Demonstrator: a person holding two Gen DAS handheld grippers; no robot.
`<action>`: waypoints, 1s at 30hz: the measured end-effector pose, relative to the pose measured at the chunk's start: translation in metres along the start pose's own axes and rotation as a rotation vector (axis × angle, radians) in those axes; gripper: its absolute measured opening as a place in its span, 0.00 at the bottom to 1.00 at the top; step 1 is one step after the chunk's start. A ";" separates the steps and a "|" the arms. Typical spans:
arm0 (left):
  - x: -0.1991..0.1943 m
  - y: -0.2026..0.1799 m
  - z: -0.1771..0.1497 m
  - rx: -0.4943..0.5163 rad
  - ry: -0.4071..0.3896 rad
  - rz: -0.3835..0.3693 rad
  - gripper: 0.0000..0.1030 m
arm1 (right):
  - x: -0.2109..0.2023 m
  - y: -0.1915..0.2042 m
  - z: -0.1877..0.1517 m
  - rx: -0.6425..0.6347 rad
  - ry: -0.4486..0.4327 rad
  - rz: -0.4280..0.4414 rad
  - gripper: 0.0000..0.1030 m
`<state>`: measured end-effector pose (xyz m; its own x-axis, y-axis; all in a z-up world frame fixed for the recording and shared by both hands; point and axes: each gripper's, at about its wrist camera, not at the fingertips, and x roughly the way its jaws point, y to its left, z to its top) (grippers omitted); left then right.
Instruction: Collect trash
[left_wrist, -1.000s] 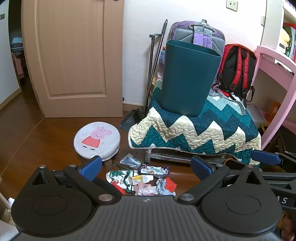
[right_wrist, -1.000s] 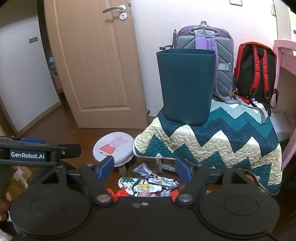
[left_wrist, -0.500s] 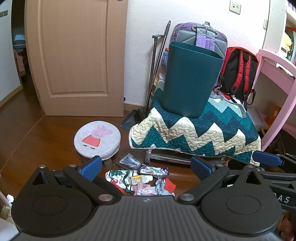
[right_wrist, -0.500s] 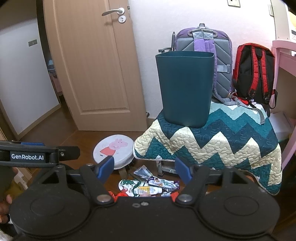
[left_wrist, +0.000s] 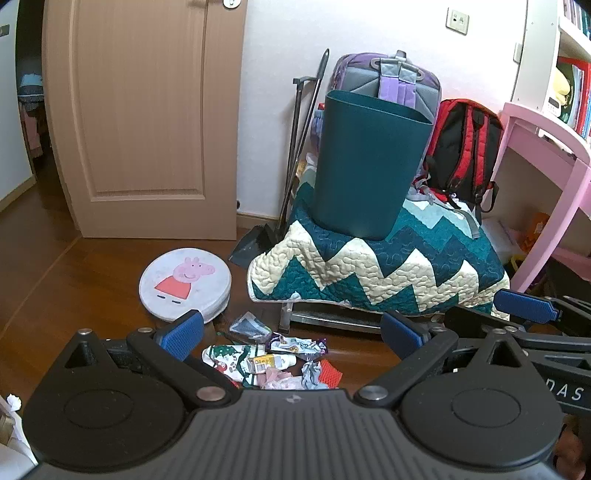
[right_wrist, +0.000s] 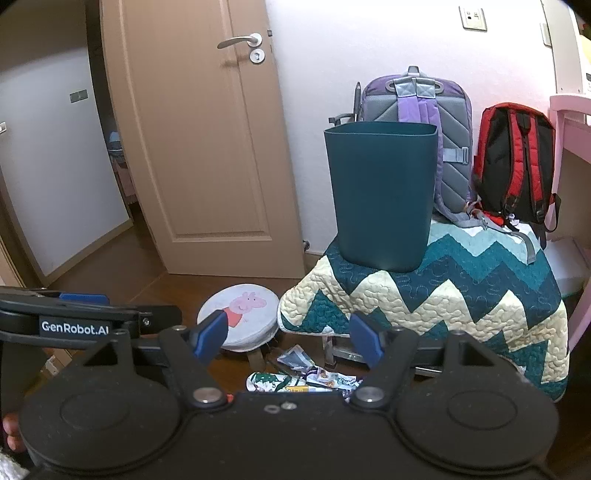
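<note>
A pile of crumpled wrappers lies on the wooden floor in front of the quilt-covered stand; it also shows in the right wrist view, partly hidden by the gripper body. A dark teal trash bin stands upright on the zigzag quilt; the right wrist view shows the bin too. My left gripper is open and empty, held above the wrappers. My right gripper is open and empty, also above the floor near the wrappers.
A round Peppa Pig stool stands left of the wrappers. A dustpan with long handles leans by the wall. Purple and red backpacks sit behind the bin. A door is at left, a pink desk at right.
Both grippers have risen and tilted up a little, so the scene sits lower in both views. Both stay open. Nothing on the floor has moved.
</note>
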<state>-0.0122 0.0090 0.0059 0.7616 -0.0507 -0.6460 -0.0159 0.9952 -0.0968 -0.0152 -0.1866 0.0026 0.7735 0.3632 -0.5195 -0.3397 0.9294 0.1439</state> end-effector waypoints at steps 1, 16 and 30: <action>-0.001 0.000 0.000 0.000 -0.003 -0.001 1.00 | -0.001 0.001 0.000 0.000 -0.002 -0.001 0.70; 0.000 0.003 -0.001 -0.031 -0.008 -0.017 1.00 | -0.001 0.005 0.000 -0.016 0.000 -0.001 0.70; 0.026 0.003 0.001 -0.022 0.051 -0.005 1.00 | 0.021 -0.001 -0.003 -0.014 0.040 0.008 0.70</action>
<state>0.0081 0.0108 -0.0102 0.7275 -0.0605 -0.6834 -0.0264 0.9929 -0.1161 -0.0003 -0.1803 -0.0106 0.7485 0.3678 -0.5518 -0.3540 0.9252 0.1366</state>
